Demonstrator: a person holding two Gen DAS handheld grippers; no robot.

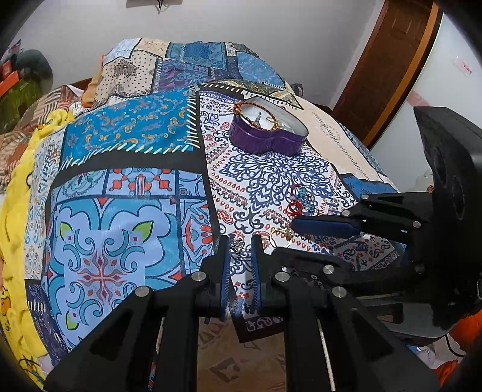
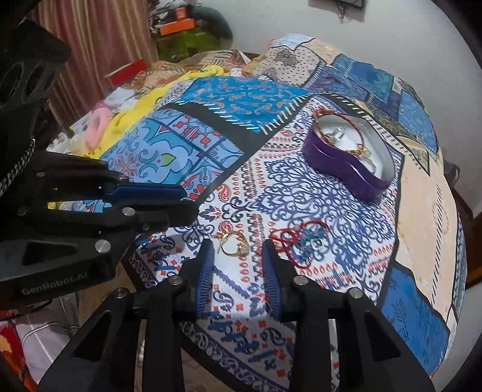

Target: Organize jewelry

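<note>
Gold ring lies just ahead of right gripper – jaws apart, nearer than left gripper, also apart w/ nothing held.

A patchwork bedspread in blue, white and beige covers the bed. A yellow blanket lies along its left edge. A brown wooden door stands beyond the far right corner. Pink striped curtains hang beyond the far left side, near an orange box.
</note>
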